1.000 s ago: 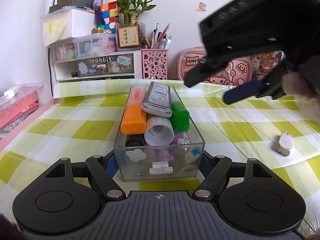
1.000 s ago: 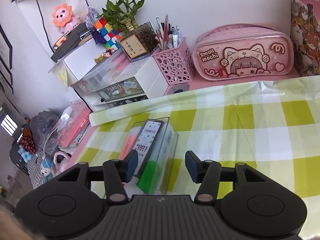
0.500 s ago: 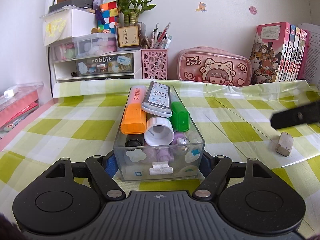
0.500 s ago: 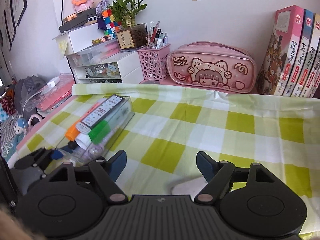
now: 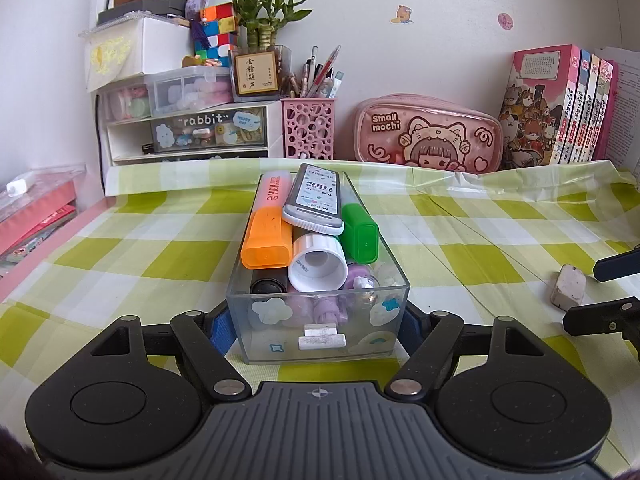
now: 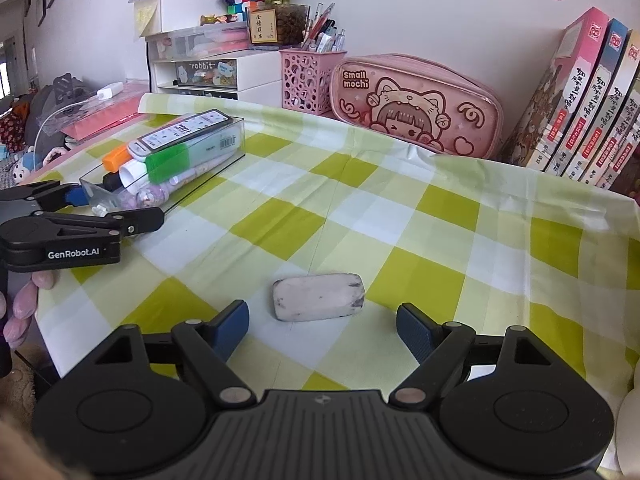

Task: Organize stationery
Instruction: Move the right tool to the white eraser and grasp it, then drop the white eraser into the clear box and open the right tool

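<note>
Left gripper (image 5: 318, 322) clamped on clear box (image 5: 318, 280); right gripper (image 6: 322, 326) spread wide, needing to centre around eraser (image 6: 319, 297) before closing.

Left gripper (image 5: 318, 326) low, pads against a box's sides; right gripper (image 6: 323, 325) spread wide, low, level
</note>
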A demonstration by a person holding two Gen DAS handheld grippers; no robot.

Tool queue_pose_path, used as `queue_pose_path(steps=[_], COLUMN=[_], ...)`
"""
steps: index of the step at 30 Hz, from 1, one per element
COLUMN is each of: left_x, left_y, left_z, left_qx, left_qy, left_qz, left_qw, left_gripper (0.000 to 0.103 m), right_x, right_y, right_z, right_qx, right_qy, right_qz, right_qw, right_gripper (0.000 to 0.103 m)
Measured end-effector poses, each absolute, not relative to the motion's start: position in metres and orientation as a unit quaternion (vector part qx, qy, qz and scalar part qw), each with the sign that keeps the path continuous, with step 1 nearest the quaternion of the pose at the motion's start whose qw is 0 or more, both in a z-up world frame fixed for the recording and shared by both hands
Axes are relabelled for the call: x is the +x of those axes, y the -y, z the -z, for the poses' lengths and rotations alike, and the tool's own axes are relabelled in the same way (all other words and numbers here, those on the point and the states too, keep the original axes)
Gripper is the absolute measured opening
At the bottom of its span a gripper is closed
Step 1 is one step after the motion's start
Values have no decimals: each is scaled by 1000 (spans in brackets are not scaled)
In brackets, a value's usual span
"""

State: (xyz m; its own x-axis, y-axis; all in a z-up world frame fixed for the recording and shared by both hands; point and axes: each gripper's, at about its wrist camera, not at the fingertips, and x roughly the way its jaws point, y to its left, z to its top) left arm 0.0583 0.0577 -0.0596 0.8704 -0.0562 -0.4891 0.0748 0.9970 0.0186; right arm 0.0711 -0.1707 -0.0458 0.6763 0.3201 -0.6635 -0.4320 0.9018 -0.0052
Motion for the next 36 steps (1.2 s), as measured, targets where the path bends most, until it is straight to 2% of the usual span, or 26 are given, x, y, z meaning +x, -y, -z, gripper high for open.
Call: queue_pose_path(steps=[10, 13, 18, 36], left_x=[59, 58, 58, 57], left_y=[-57, -57, -57, -58], left_z=[60, 60, 60, 59], left_qx=[18, 17, 15, 15], left_qy=[-251, -250, -248, -245], left_qz=[35, 36, 38, 39], left_qw=[967, 967, 968, 969], left_gripper=[74, 74, 74, 75], right_x=[75, 77, 81, 92], right_y=[169, 167, 164, 127], right_z=[48, 47, 45, 13], right_qx=[-66, -65, -60, -20], right_qy=[-339, -336, -336, -307], right_qz=[-216, -218, -213, -290], right_qw=[913, 914, 915, 906], right_gripper=[78, 73, 54, 52])
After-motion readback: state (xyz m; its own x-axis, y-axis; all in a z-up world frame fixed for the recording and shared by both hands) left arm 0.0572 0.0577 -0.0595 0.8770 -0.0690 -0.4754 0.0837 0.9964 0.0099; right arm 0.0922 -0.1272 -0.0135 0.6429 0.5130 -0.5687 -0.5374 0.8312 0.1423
